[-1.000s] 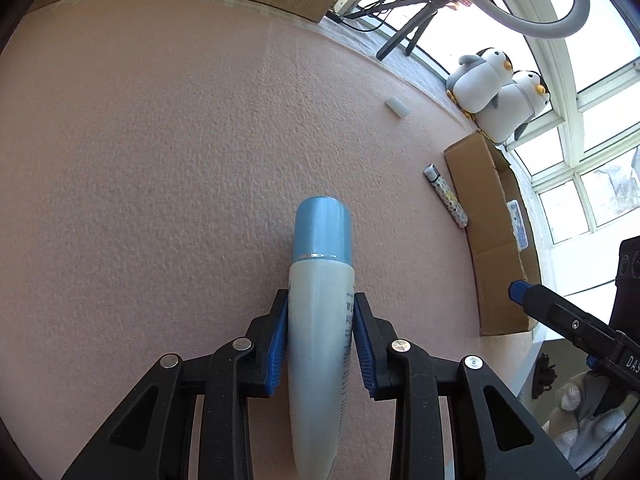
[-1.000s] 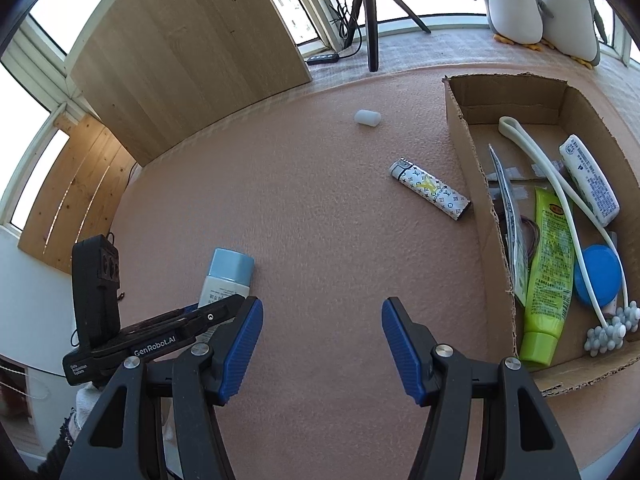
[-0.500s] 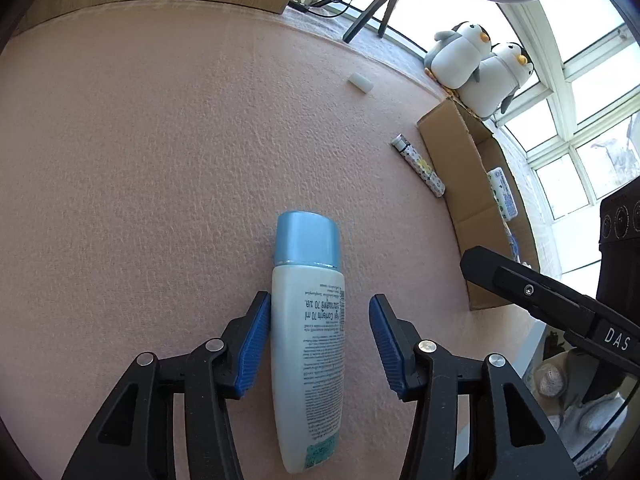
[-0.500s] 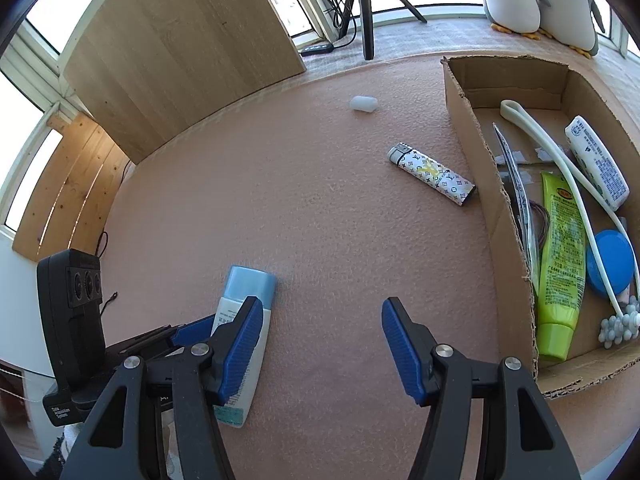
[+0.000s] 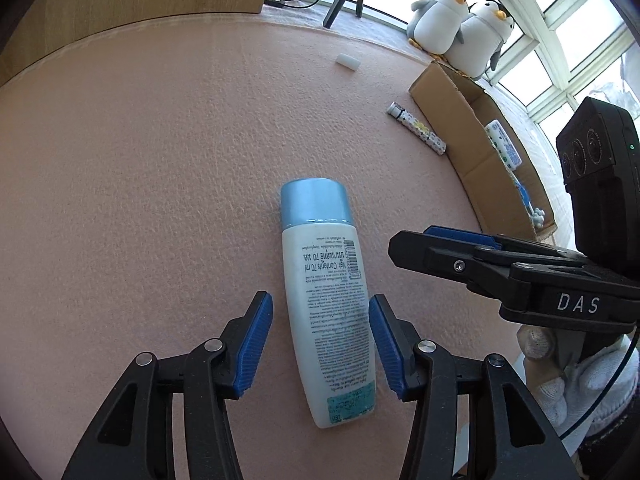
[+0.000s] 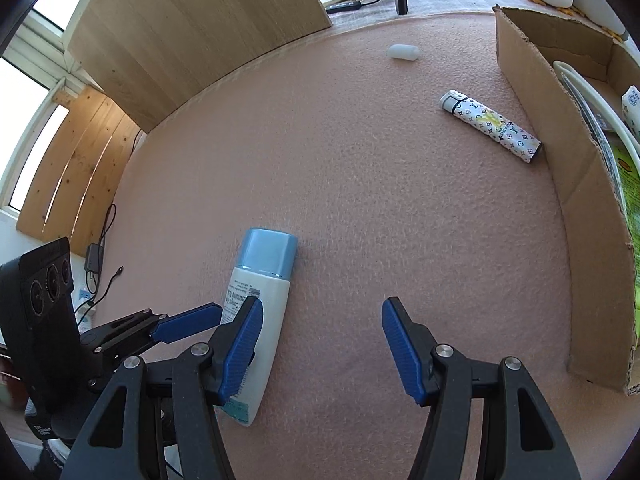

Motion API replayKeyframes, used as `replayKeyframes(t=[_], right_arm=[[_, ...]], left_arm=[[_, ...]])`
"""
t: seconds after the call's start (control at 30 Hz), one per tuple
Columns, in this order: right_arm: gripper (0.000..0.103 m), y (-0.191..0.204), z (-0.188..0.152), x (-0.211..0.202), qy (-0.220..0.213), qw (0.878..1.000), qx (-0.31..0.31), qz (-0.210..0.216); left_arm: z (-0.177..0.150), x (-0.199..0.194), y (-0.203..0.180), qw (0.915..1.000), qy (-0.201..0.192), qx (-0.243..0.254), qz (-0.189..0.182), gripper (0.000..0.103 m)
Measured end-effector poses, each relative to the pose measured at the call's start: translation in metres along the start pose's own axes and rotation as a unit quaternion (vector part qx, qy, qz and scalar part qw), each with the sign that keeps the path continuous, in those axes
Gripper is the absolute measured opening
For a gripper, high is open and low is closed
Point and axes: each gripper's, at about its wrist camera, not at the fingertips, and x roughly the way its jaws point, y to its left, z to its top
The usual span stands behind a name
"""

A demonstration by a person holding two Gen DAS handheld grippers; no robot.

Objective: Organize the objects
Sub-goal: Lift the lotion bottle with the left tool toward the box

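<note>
left gripper (image 5: 320,348): jaws spread, nothing held; blue pads either side of the lotion bottle (image 5: 326,300), small gap on each side, no contact visible. bottle lies flat on the pink felt mat (image 5: 140,160), printed back label up, light blue cap (image 5: 314,202) pointing away from the gripper, base toward the near edge of the mat.

right gripper (image 6: 322,344): jaws wide apart, empty, above bare mat just right of the bottle; its left pad overlaps the bottle's side in the right wrist view, contact cannot be told. white-gloved hand (image 5: 576,380) behind it.

further out: patterned lighter (image 6: 490,126) lies on the mat, just beside the left wall of the cardboard box (image 6: 560,152). box sits along the right edge of the mat and holds a green tube (image 6: 624,184) among other items. small white cap (image 6: 403,51) near the far edge. two plush penguins (image 5: 460,26) beyond the box by the window.
</note>
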Motion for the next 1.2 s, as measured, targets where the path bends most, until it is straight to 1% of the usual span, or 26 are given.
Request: replayKeyframes(t=[0.1, 0.17, 0.27, 0.53, 0.63, 0.67, 0.97, 1.2], right_arm=[[0.058, 0.008, -0.002, 0.009, 0.011, 1.0, -0.007, 0.003], [0.058, 0.013, -0.003, 0.014, 0.019, 1.0, -0.01, 0.008], [0.058, 0.018, -0.004, 0.02, 0.03, 0.999, -0.011, 0.018], [0.053, 0.029, -0.004, 0.03, 0.042, 0.999, -0.02, 0.028], [0.044, 0.031, -0.004, 0.032, 0.048, 0.998, -0.023, 0.035], [0.043, 0.032, -0.005, 0.032, 0.051, 0.998, -0.024, 0.039], [0.043, 0.025, -0.004, 0.023, 0.04, 0.998, -0.021, 0.032], [0.043, 0.011, 0.004, -0.006, 0.01, 0.999, -0.014, 0.027]], left_arm=[[-0.005, 0.001, 0.002, 0.9998, 0.004, -0.009, -0.014, 0.051], [-0.007, 0.002, 0.004, 0.9997, 0.004, -0.014, -0.018, 0.045], [-0.008, 0.004, 0.005, 0.9994, 0.007, -0.022, -0.027, 0.045], [-0.006, 0.01, 0.002, 0.9993, 0.007, -0.021, -0.029, 0.045], [-0.006, 0.012, -0.001, 0.9993, 0.008, -0.019, -0.03, 0.045], [-0.005, 0.013, -0.003, 0.9994, 0.008, -0.018, -0.029, 0.045], [-0.001, 0.015, -0.014, 0.9994, 0.004, -0.019, -0.029, 0.045], [0.016, 0.01, -0.039, 0.9992, -0.012, -0.006, -0.039, 0.044]])
